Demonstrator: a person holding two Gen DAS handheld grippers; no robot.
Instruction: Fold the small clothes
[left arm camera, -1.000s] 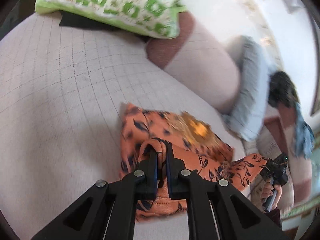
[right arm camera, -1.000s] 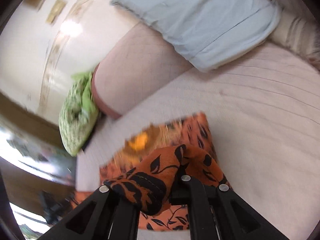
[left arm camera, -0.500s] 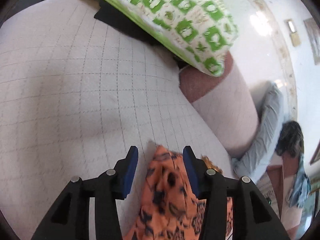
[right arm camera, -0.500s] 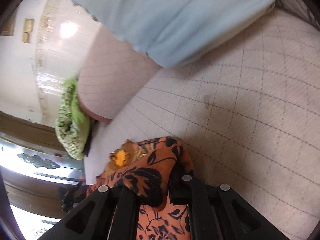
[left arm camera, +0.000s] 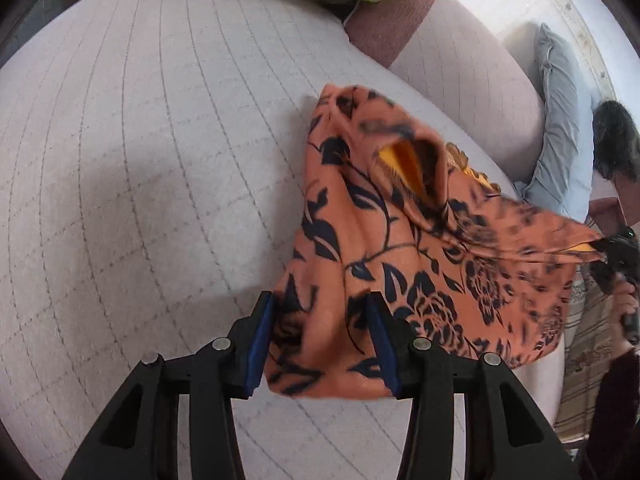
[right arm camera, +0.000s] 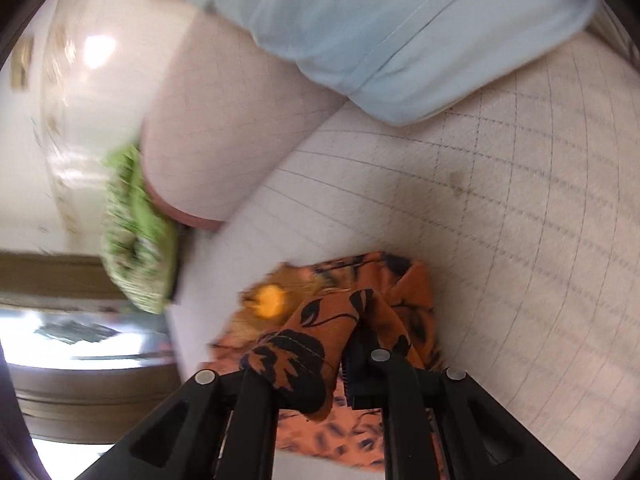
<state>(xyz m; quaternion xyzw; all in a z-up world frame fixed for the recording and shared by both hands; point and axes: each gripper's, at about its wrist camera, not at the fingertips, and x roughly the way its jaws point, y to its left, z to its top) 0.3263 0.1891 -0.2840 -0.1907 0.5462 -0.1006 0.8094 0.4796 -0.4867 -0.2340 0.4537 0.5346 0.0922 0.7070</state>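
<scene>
While our right gripper (right arm camera: pixel 320 364) pinches a bunched edge of the orange floral garment (left arm camera: pixel 384 248) to keep it taut over the quilted sofa seat (left arm camera: pixel 140 160), our left gripper (left arm camera: pixel 322 340) sits spread around the near hem, probably to regrip.

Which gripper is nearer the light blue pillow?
Right. The right gripper, shut on the orange floral garment, sits on the light blue pillow side; the left gripper is open at the garment's far end.
</scene>
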